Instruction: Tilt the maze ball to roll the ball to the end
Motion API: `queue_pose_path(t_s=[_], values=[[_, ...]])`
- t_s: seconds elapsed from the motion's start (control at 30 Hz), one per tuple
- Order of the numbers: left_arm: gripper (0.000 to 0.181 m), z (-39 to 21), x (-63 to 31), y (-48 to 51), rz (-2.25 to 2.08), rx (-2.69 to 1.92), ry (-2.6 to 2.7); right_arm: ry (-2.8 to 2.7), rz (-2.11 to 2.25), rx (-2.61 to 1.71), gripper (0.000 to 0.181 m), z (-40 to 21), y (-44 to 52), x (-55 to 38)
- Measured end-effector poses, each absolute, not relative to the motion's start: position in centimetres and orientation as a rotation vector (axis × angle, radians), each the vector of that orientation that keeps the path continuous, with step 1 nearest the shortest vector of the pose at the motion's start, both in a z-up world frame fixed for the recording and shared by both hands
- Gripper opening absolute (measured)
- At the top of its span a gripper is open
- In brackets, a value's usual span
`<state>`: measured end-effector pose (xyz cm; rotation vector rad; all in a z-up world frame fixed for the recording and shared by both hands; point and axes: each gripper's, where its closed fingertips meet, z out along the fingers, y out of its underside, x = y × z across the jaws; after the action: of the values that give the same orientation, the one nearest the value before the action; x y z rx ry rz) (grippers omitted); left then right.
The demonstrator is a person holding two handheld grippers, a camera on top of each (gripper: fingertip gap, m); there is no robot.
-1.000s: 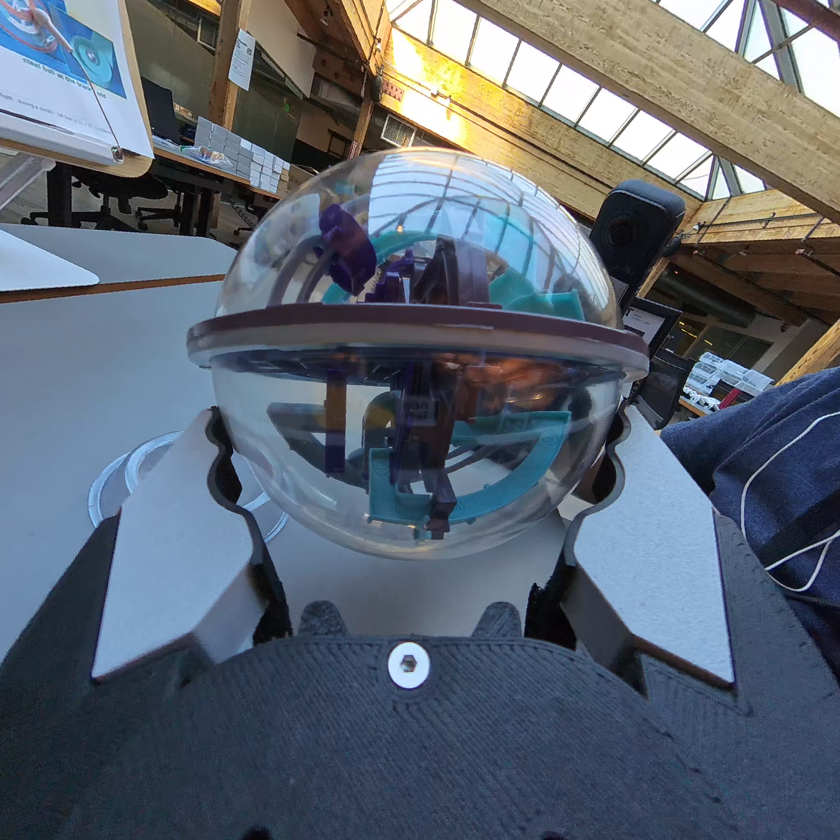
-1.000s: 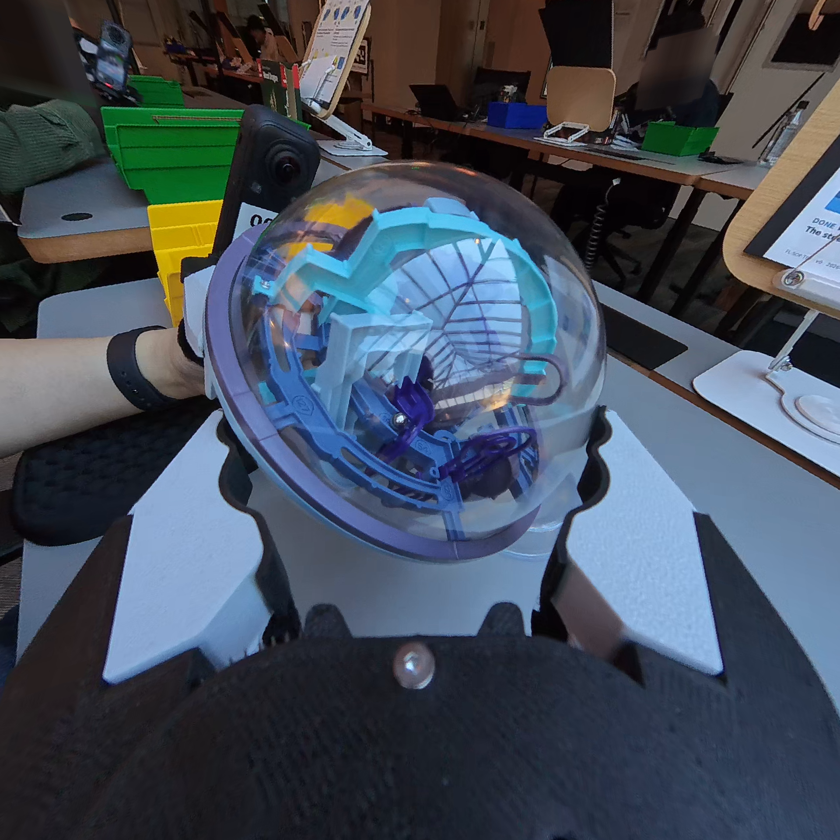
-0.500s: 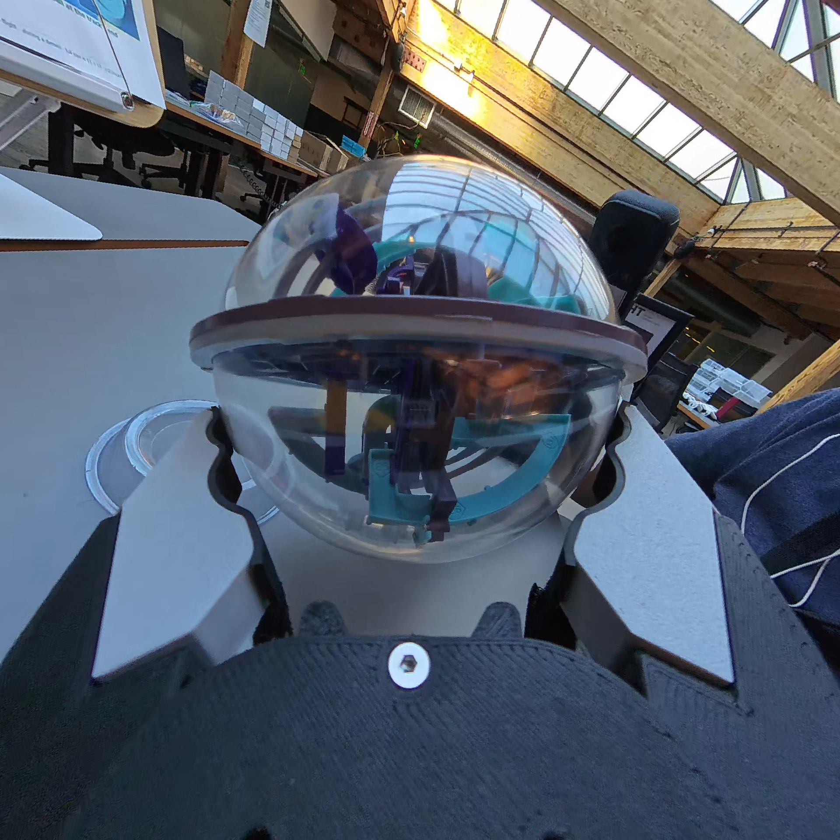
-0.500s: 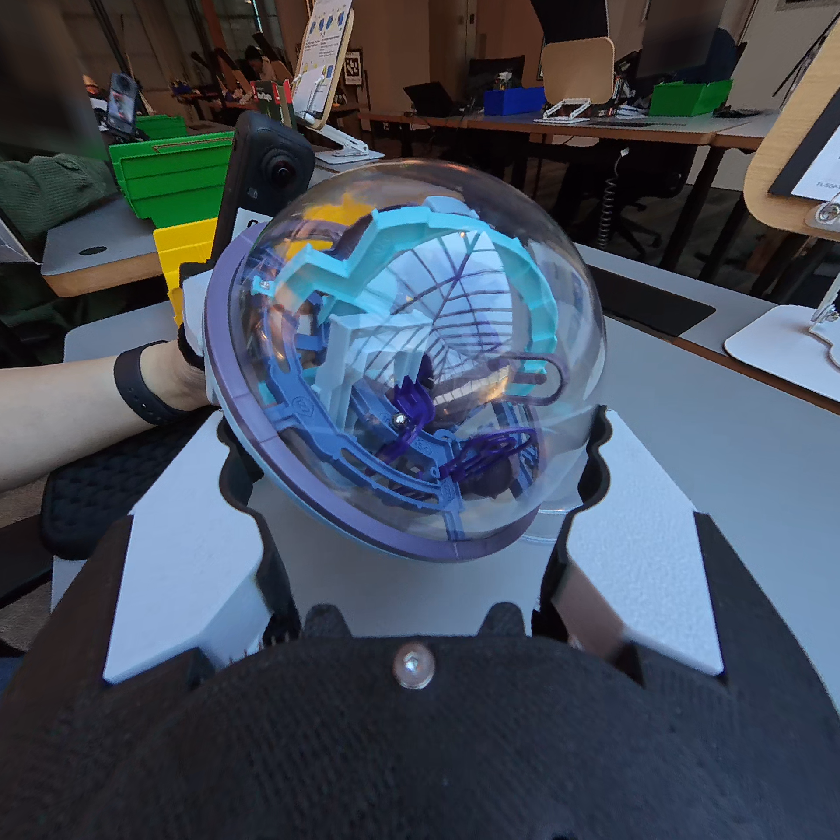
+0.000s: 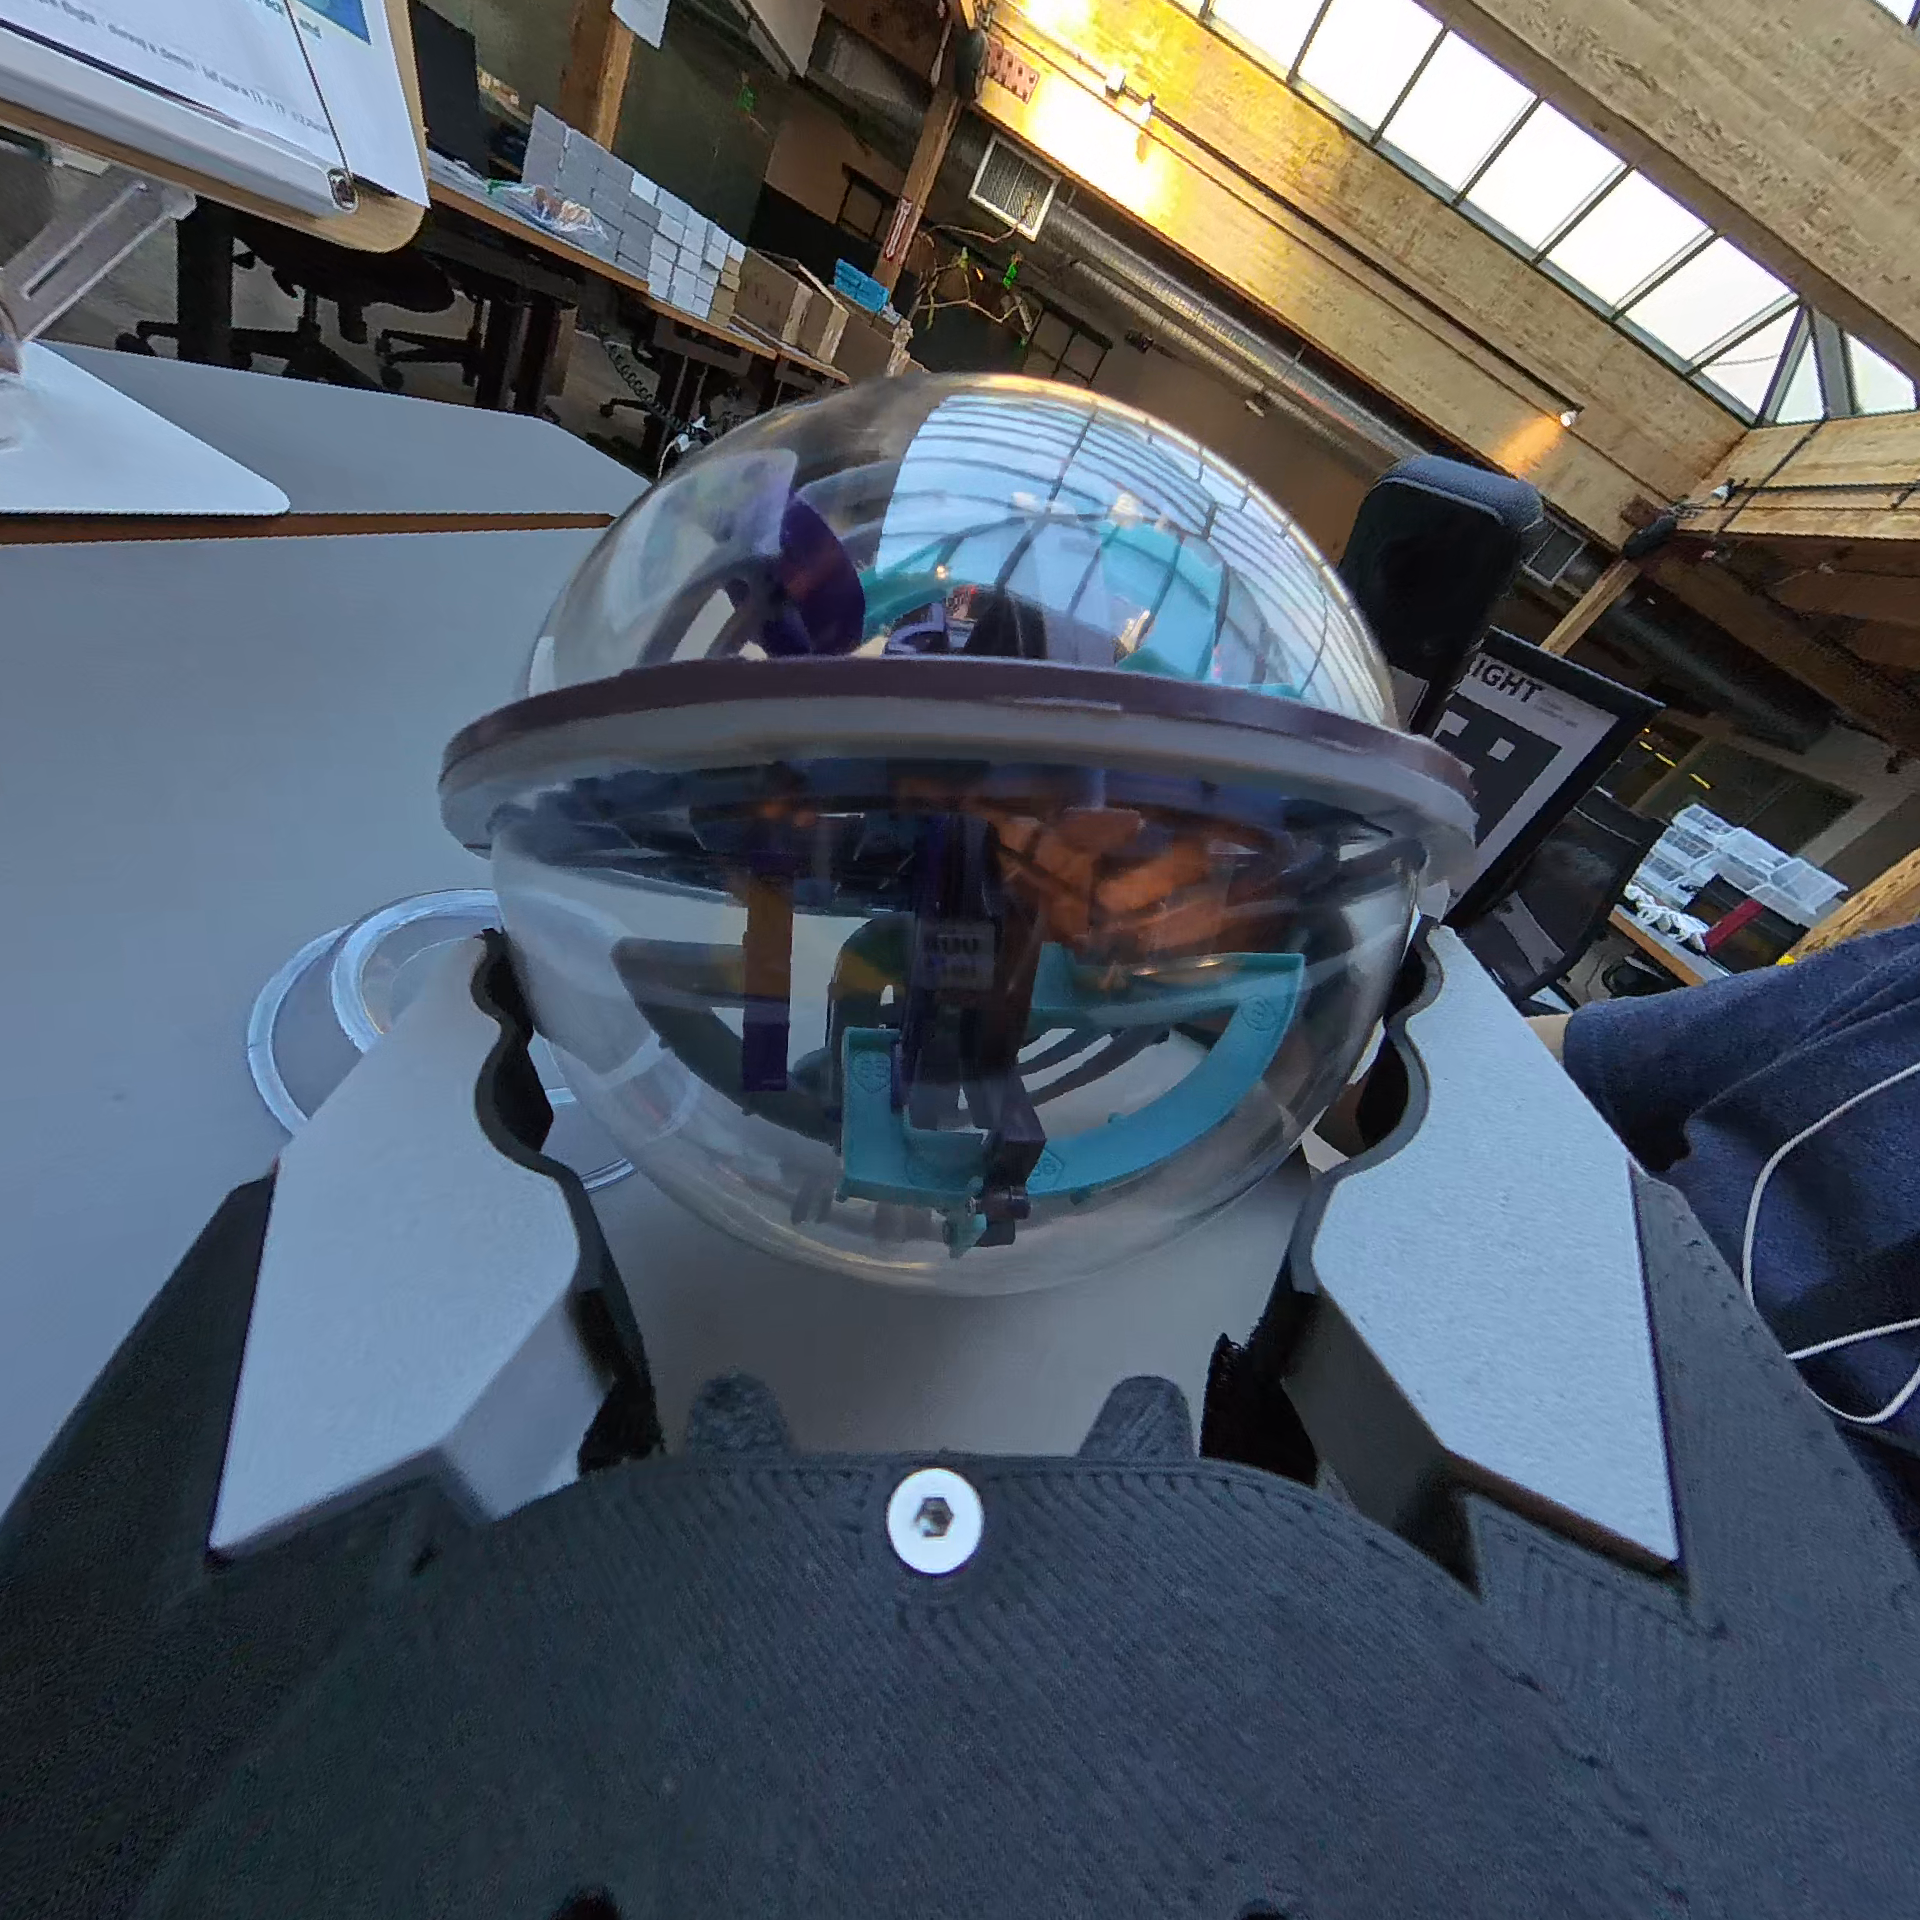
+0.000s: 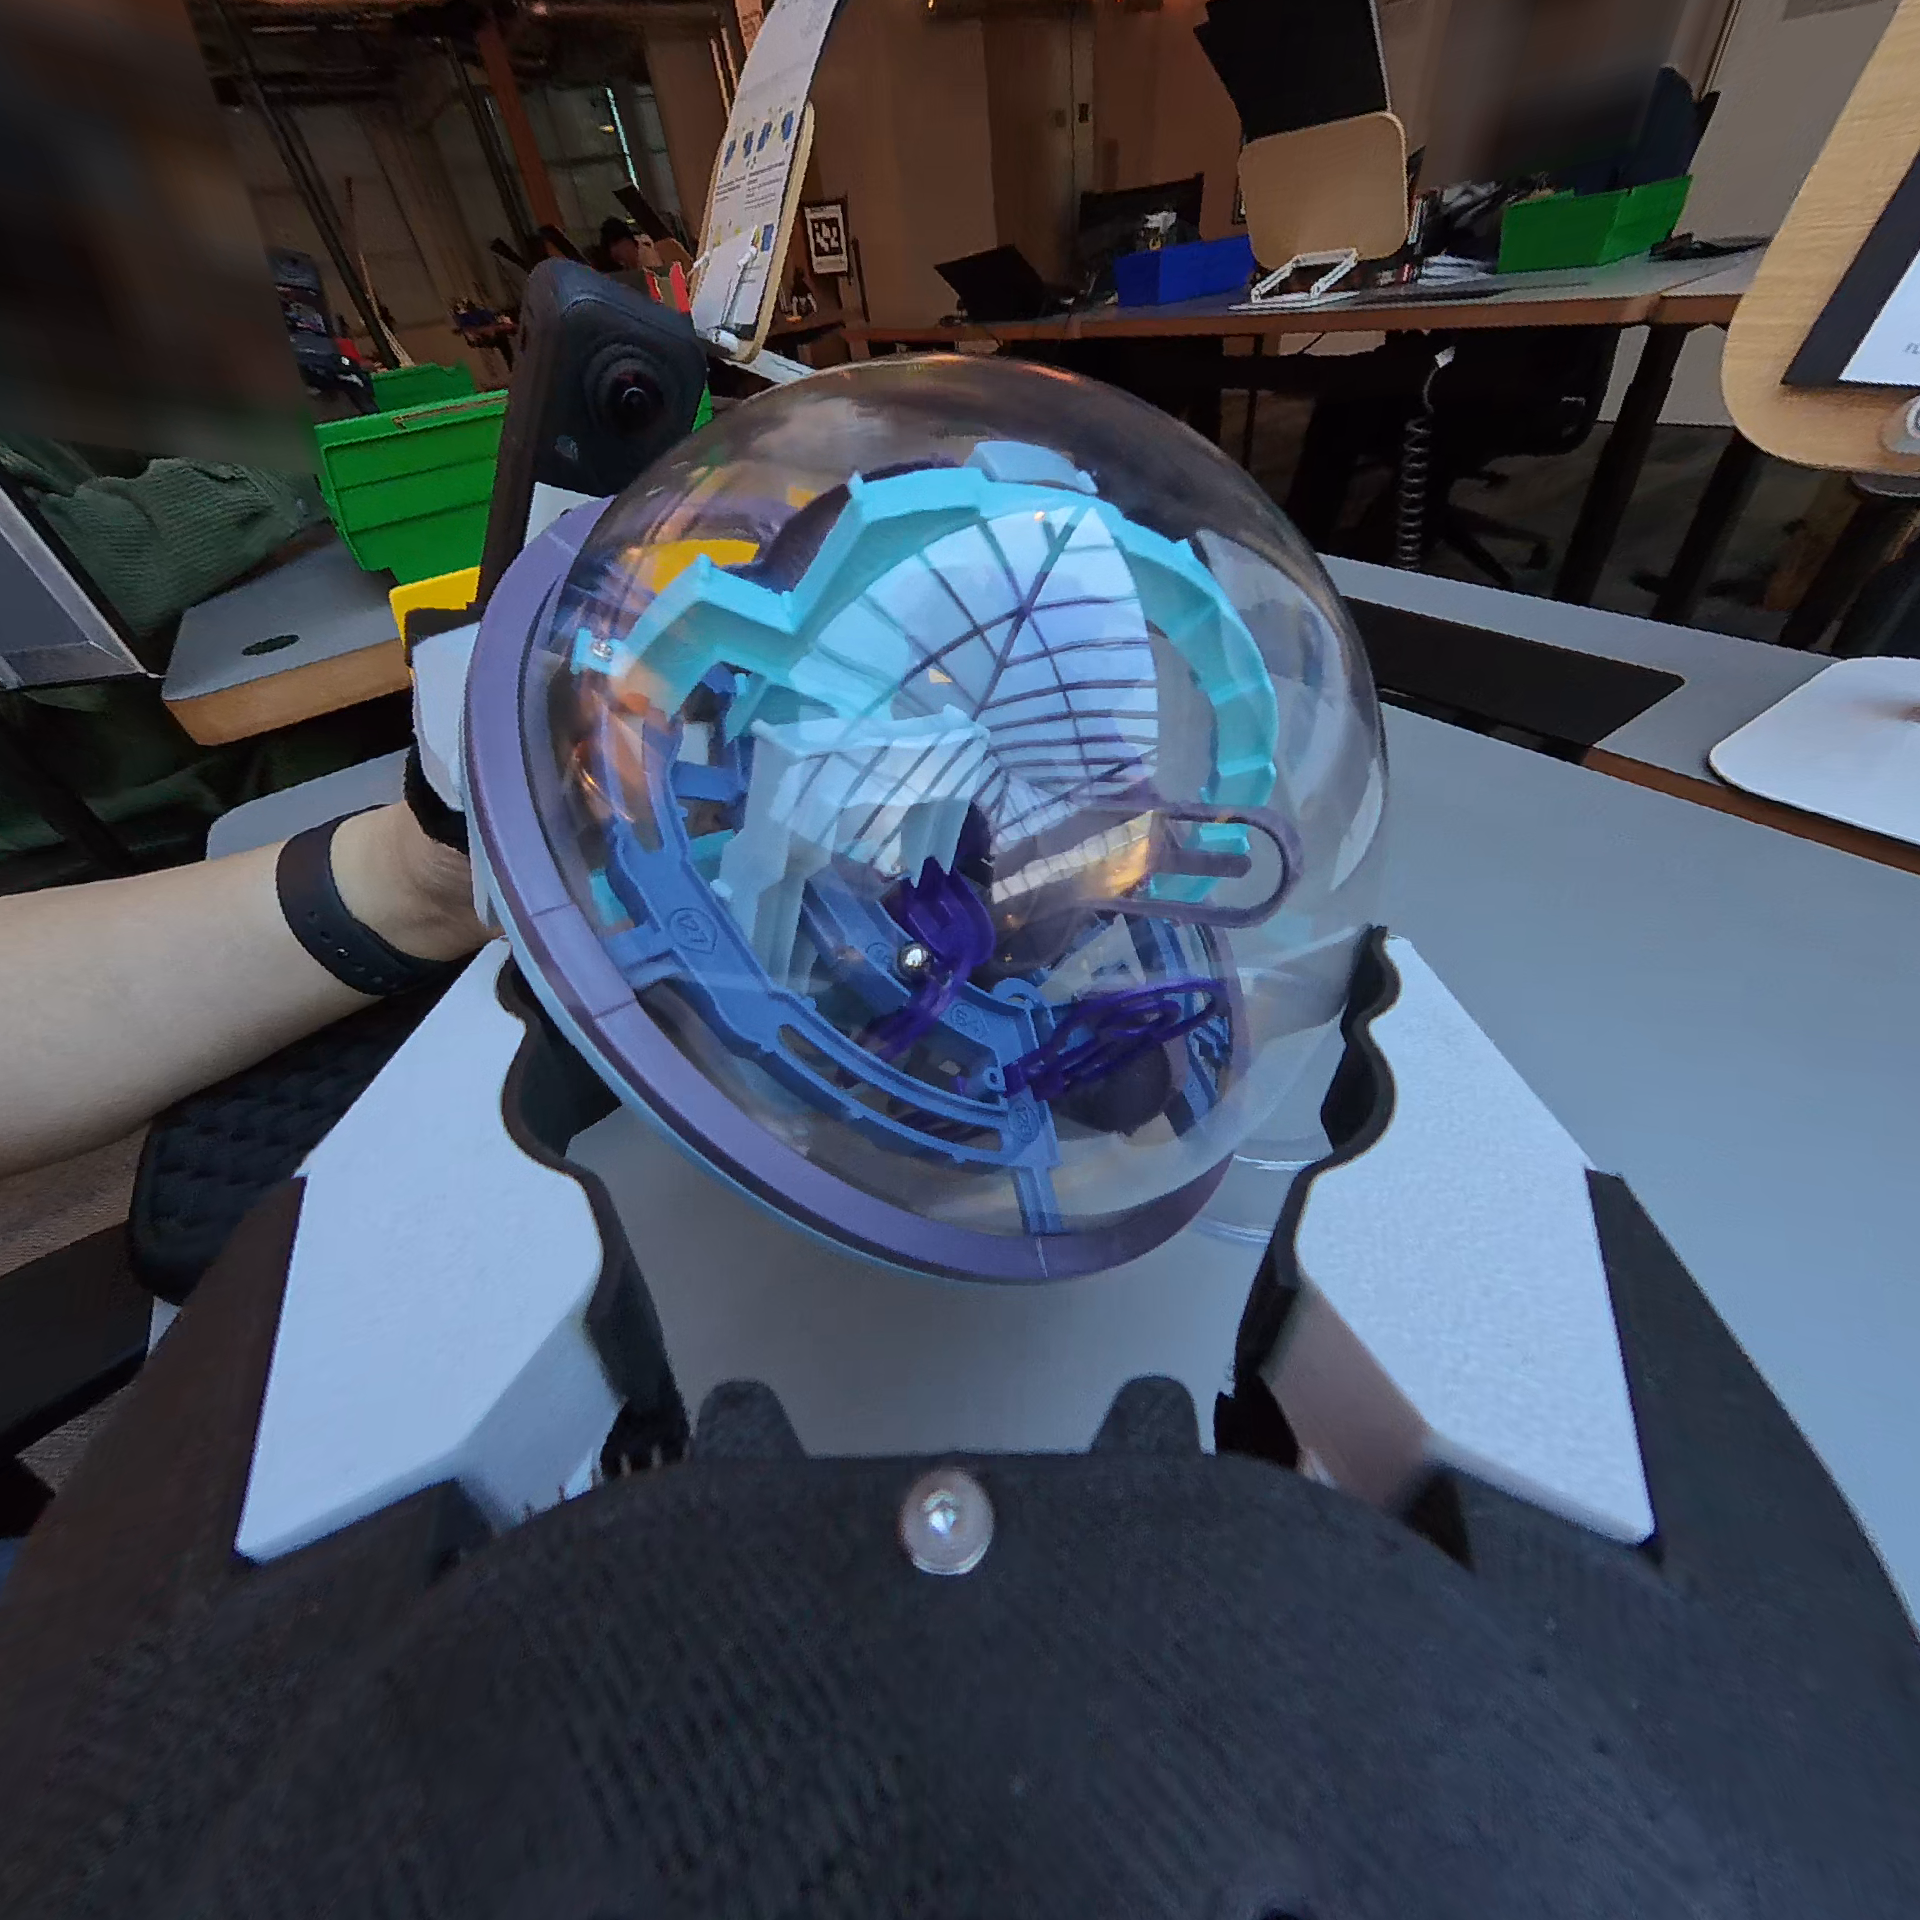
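The maze ball (image 6: 935,831) fills the middle of both views, a clear sphere with a purple rim around its middle and teal, blue and purple tracks inside. In the right wrist view the rim runs tilted, from upper left down to lower right, and the small steel ball (image 6: 914,961) sits on a purple track a little below the sphere's centre. In the left wrist view the maze ball (image 5: 956,862) shows its rim nearly level across the frame.

Both grippers have hold of it. The left gripper (image 5: 951,997) is spread wide, its fingers pressed against the lower half of the sphere on either side. The right gripper (image 6: 940,997) is spread just as wide, clamping the sphere the same way.

The sphere is held up off the grey table (image 6: 1621,935). A clear round stand (image 5: 343,987) lies on the table at centre left of the left wrist view, just behind the left finger.
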<state>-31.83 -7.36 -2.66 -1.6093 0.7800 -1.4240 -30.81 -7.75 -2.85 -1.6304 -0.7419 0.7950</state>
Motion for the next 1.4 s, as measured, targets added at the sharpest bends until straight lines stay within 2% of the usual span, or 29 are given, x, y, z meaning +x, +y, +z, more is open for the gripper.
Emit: queue_pose_path(t_s=[1.4], values=[[0.159,-2.06,-31.62,-6.79,-1.405,-1.703,0.77,-0.688,0.864,-1.649,0.148,-2.32,-7.24,-30.67]])
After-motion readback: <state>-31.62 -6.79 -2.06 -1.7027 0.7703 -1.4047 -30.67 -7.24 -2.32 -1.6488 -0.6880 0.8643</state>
